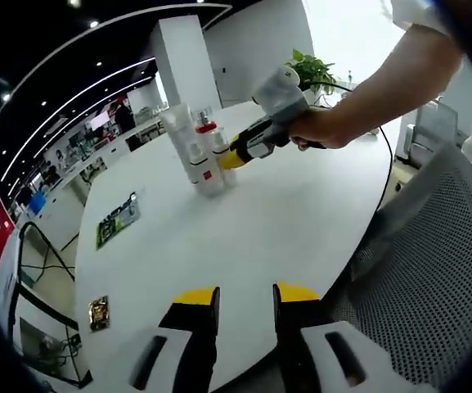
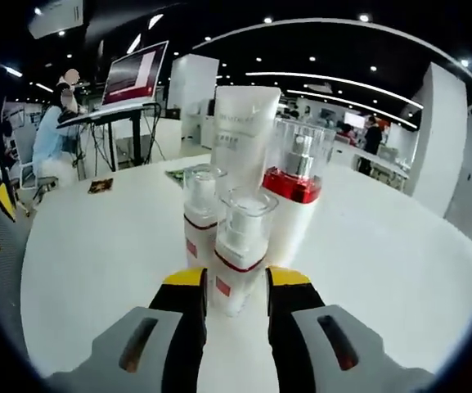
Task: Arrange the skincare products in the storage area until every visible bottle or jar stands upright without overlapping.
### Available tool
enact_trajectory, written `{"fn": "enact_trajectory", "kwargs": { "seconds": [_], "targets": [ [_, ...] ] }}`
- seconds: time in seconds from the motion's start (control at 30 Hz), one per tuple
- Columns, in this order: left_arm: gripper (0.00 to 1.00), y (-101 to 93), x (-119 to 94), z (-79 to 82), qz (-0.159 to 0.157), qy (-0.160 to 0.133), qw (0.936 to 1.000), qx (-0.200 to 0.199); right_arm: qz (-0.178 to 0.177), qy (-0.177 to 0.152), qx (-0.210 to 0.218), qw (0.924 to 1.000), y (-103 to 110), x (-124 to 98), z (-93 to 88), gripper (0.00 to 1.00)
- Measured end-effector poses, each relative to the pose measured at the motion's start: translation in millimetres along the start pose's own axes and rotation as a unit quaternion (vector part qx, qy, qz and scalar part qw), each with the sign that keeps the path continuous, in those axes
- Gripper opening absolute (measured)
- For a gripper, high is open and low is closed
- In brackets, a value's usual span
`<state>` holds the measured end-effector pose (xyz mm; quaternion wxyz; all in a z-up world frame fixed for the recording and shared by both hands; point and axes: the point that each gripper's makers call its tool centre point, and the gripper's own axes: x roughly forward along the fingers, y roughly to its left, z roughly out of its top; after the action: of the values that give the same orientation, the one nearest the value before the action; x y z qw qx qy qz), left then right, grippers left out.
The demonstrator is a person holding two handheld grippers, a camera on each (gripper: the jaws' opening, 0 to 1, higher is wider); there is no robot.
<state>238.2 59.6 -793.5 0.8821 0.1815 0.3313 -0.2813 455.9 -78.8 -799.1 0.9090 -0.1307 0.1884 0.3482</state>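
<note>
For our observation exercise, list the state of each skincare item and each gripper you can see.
White squeeze tube: upright.
Tall white bottle with red collar and clear cap: upright.
Rear small clear-capped pump bottle: upright.
Front small clear-capped pump bottle: upright, between right gripper jaws.
Left gripper: open, empty.

tube (image 2: pixel 244 131) base hidden behind bottles, tube print unreadable

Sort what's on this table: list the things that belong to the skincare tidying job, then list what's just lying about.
Part of the job:
- white tube, upright
- red-collared pump bottle, upright
- two small spray bottles, upright, the nearer one between the right gripper jaws

Just lying about:
- green printed card, flat on the white table
- small dark packet
- potted plant
- laptop on a stand
</note>
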Motion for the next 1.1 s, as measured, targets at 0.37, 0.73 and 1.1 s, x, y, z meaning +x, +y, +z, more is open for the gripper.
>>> {"fn": "enact_trajectory", "kwargs": {
  "seconds": [0.37, 0.73, 1.1],
  "targets": [
    [0.27, -0.2, 0.3, -2.3, 0.001, 0.006, 1.0000, 0.003, -0.023, 0.019, 0.023, 0.9993, -17.7, 0.4, -3.0, 0.27],
    [0.26, 2.3, -0.1, -2.1, 0.006, 0.005, 1.0000, 0.005, -0.028, 0.016, 0.073, 0.9968, -11.8, -13.3, -3.0, 0.31],
    [0.27, 6.2, -1.6, -1.9, 0.015, 0.004, 0.9999, 0.004, 0.047, -0.001, 0.148, 0.9879, 57.2, -65.6, 10.8, 0.45]
  ]
}}
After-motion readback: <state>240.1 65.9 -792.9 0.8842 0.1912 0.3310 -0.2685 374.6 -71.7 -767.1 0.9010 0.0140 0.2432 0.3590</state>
